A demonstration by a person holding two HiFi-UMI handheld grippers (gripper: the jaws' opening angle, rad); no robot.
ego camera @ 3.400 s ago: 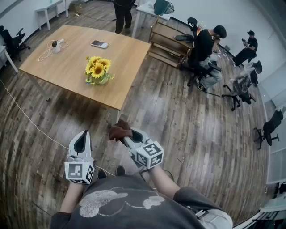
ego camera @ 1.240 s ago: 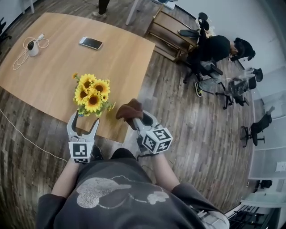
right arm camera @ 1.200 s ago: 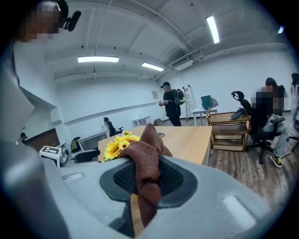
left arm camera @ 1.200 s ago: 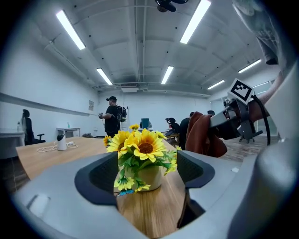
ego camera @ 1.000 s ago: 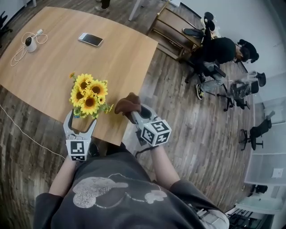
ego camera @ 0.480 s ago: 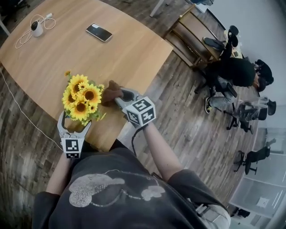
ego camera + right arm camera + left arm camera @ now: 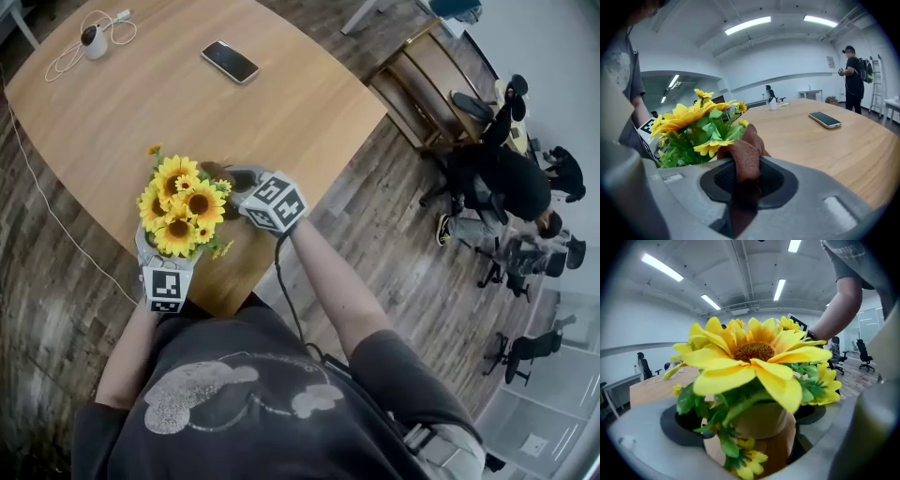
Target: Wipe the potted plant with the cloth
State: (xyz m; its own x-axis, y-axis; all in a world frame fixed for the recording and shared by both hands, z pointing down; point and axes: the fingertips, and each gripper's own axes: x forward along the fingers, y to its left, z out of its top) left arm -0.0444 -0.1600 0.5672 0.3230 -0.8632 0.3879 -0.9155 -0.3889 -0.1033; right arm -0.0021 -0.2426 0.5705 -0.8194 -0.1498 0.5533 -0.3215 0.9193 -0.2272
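Observation:
A potted plant (image 7: 181, 204) of yellow sunflowers stands near the front edge of the wooden table (image 7: 281, 103). My left gripper (image 7: 167, 248) reaches in from below the blooms. Its jaws have just been opening and stand on either side of the tan pot (image 7: 761, 420), with gaps at both pads, so the left gripper (image 7: 754, 427) is open. My right gripper (image 7: 231, 178) is shut on a brown cloth (image 7: 214, 172), which lies against the plant's right side. In the right gripper view the cloth (image 7: 745, 157) bulges out of the right gripper (image 7: 745, 185), beside the leaves (image 7: 710, 133).
A phone (image 7: 229, 61) and a small white device with a cable (image 7: 92, 36) lie further back on the table. The table's front edge is just below the pot. A wooden shelf (image 7: 422, 84) and seated people on office chairs (image 7: 506, 178) are to the right.
Both grippers have moved forward to the plant. The left jaws now flank the pot under the flowers. The right gripper has swung left, bringing the cloth against the flowers.

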